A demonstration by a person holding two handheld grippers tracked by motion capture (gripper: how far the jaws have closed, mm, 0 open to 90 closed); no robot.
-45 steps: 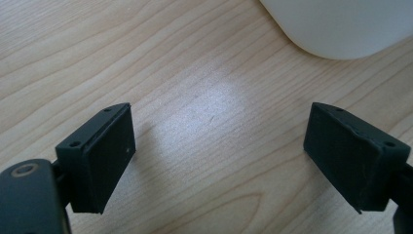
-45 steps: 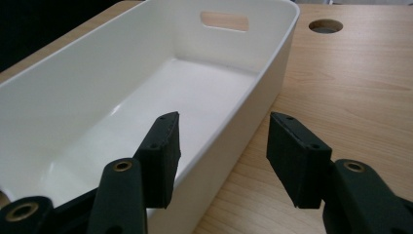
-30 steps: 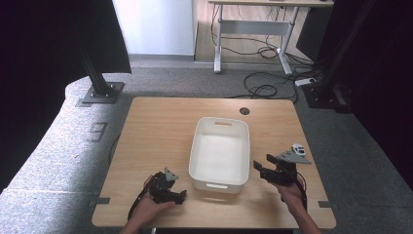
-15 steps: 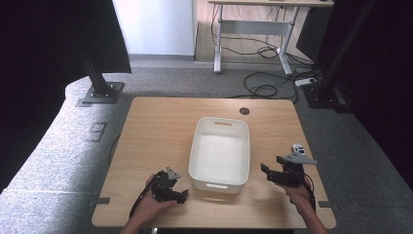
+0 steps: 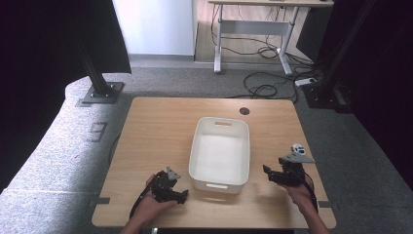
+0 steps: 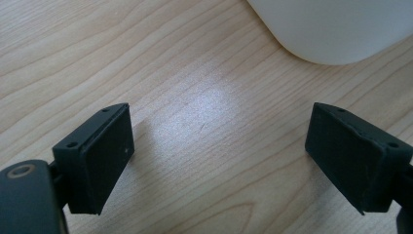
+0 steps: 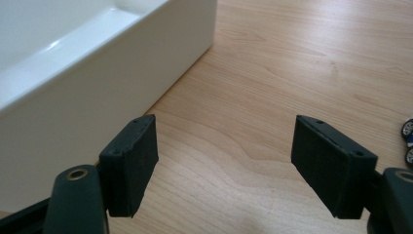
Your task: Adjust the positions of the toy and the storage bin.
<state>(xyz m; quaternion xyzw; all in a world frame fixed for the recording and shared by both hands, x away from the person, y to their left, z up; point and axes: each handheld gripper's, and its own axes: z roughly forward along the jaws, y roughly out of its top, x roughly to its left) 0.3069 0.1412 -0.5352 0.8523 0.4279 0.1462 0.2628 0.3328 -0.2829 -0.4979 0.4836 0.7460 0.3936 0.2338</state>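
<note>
Both my grippers rest low over the near end of the wooden table (image 5: 160, 126), one on each side of the white bin (image 5: 220, 152). My right gripper (image 5: 271, 174) stands just right of the bin's near right corner, its jaws spread wide after just opening further, with nothing but bare wood between them; in the right gripper view (image 7: 224, 165) the bin's tall white side wall (image 7: 87, 92) rises just to the left of the left jaw without touching it. My left gripper (image 5: 181, 194) sits by the bin's near left corner, its jaws likewise wide apart over bare wood, and in the left gripper view (image 6: 219, 156) the bin's rounded corner (image 6: 336, 29) shows beyond the jaws, apart from them. The bin stands in the middle of the table, long side running near to far, with a handle slot at each end and nothing that I can see inside. A small white toy car (image 5: 297, 147) lies near the table's right edge, just beyond my right gripper; its wheels (image 7: 408, 141) peek in at the right edge of the right gripper view. A round cable hole (image 5: 244, 111) marks the far part of the table, beyond the bin.
</note>
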